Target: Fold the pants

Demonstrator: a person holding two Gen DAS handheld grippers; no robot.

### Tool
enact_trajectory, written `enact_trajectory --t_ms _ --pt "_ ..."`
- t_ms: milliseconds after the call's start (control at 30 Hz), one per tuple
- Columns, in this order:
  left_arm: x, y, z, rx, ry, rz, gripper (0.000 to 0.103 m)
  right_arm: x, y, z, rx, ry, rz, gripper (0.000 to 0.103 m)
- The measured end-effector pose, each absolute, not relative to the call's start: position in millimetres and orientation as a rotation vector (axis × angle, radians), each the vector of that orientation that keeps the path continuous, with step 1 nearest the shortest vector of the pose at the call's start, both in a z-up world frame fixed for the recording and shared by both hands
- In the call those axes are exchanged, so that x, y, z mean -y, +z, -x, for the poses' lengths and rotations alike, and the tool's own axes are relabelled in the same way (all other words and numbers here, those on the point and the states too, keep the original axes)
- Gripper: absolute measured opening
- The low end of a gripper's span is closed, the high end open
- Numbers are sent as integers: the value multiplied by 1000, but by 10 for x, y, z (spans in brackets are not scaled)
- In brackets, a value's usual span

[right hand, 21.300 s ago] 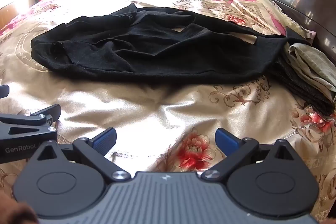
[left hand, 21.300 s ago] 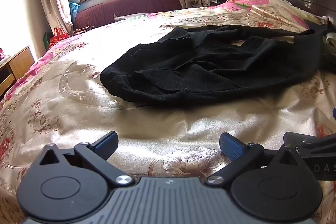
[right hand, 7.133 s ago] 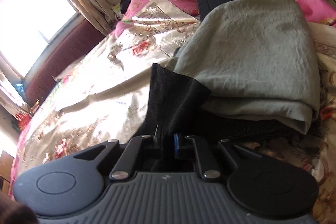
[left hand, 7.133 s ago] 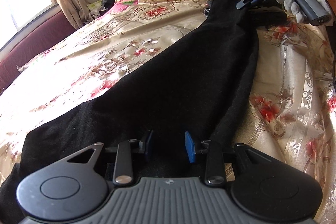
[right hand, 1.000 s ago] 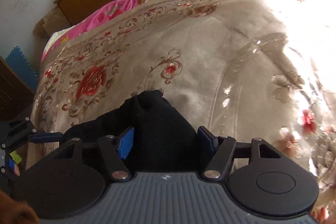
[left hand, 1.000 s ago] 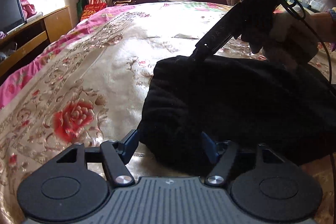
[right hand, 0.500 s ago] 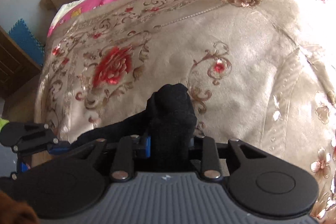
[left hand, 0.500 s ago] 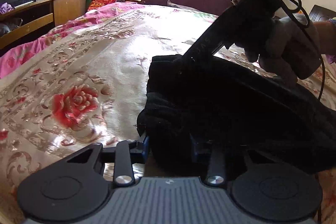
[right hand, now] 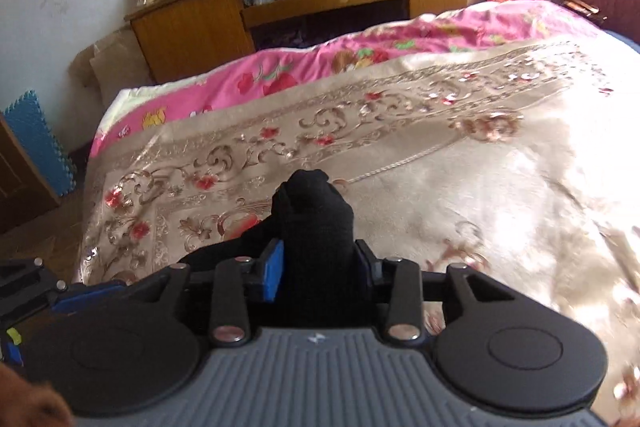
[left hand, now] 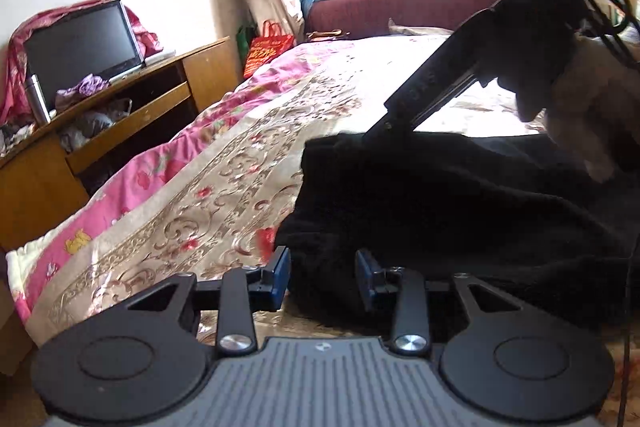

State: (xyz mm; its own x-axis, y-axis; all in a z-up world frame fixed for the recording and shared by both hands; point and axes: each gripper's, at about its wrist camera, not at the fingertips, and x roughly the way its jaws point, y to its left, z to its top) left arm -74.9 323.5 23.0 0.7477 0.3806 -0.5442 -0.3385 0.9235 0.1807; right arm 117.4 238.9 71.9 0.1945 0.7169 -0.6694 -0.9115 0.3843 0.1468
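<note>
The black pants [left hand: 460, 203] lie bunched on the bed [left hand: 240, 163], one end now pinched at two spots. A second ago both tools gaped; now the left hand-held gripper [left hand: 322, 277] and right hand-held gripper [right hand: 318, 273] each clamp a fistful of cloth, right's jaws easing slightly. Likely the lift for the next fold.

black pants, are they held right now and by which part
Yes: both grippers hold the black pants. Left gripper pinches the near folded edge; right gripper clamps a bunched corner.
</note>
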Motion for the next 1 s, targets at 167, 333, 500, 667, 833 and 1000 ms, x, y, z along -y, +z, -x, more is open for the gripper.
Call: enact_trajectory --t_ms 167,333,500,667,833,1000 --pt "-2688 198 495 -604 190 -67 50 -1301 564 -908 -694 994 371 40" --pt "-2042 -82 76 -728 28 -104 50 -70 110 -1158 -944 665 177 35" --pt "-1381 45 24 -741 -99 -237 50 1130 357 -875 -843 493 -98 45" --pt "-682 142 -158 -734 -216 -303 51 2384 355 -505 -770 213 -284 45" --pt "-48 243 -325 -722 -365 -331 53 3349 218 -289 -775 6 -446 50" --pt "465 261 -367 -720 -473 -408 55 3731 -10 -98 -778 -31 -643 50"
